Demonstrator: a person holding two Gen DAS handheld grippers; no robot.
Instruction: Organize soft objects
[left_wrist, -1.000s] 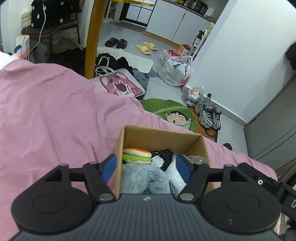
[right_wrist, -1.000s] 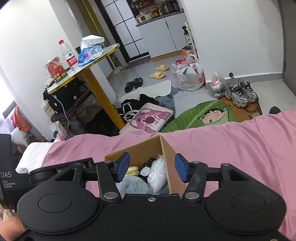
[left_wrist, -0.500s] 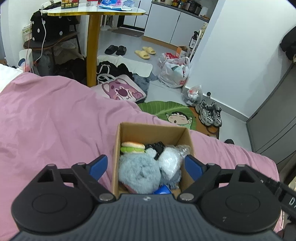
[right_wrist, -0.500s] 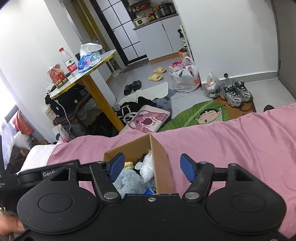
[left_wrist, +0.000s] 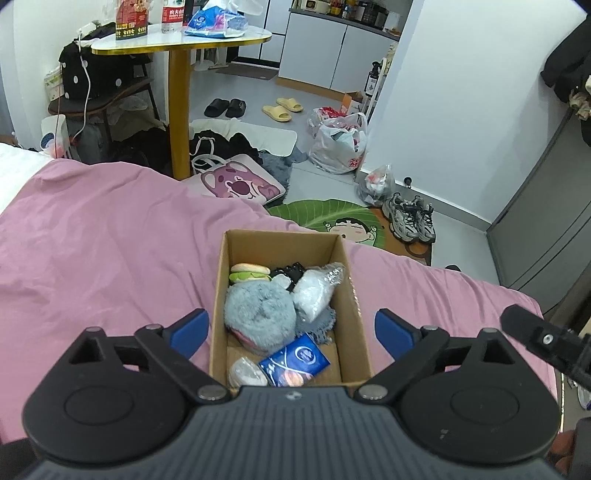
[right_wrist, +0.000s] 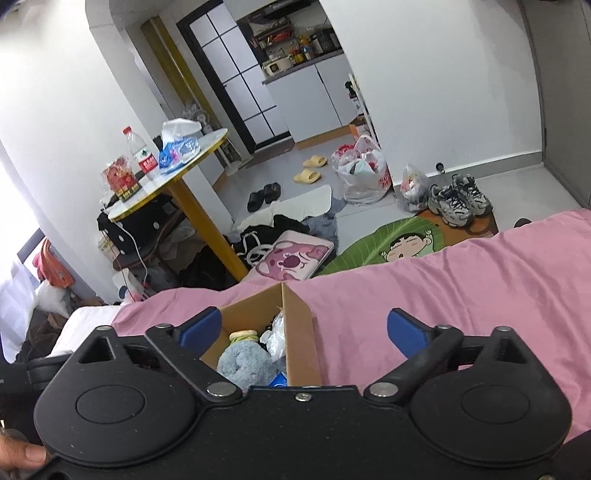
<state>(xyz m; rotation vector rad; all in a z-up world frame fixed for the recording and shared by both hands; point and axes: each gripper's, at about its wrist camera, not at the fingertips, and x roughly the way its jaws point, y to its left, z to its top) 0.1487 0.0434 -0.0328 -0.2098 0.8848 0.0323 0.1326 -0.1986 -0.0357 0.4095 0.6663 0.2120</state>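
An open cardboard box (left_wrist: 347, 266) sits on the pink bedsheet (left_wrist: 92, 258). Inside lie a burger plush (left_wrist: 249, 273), a grey-blue fluffy plush (left_wrist: 258, 310), a white item in clear plastic (left_wrist: 314, 291), a black item (left_wrist: 291, 269) and a blue packet (left_wrist: 295, 363). My left gripper (left_wrist: 291, 326) hovers above the box's near end. Its jaws are opening and stand wider than the box, clear of its walls. My right gripper (right_wrist: 303, 326) hangs over the box's (right_wrist: 301, 332) right wall, jaws opening, gripping nothing. The fluffy plush (right_wrist: 243, 362) and burger plush (right_wrist: 243, 336) show there too.
Past the bed's far edge the floor holds a yellow-legged table (left_wrist: 177, 110), a pink bear cushion (left_wrist: 240, 184), a green leaf rug (left_wrist: 332, 218), sneakers (left_wrist: 410, 218), plastic bags (left_wrist: 340, 144) and slippers (left_wrist: 282, 109). A thumb (right_wrist: 22, 454) shows at the lower left.
Both grippers have pulled back and upward from the box while their jaws spread wide. More of the box's contents now show, including the blue packet.
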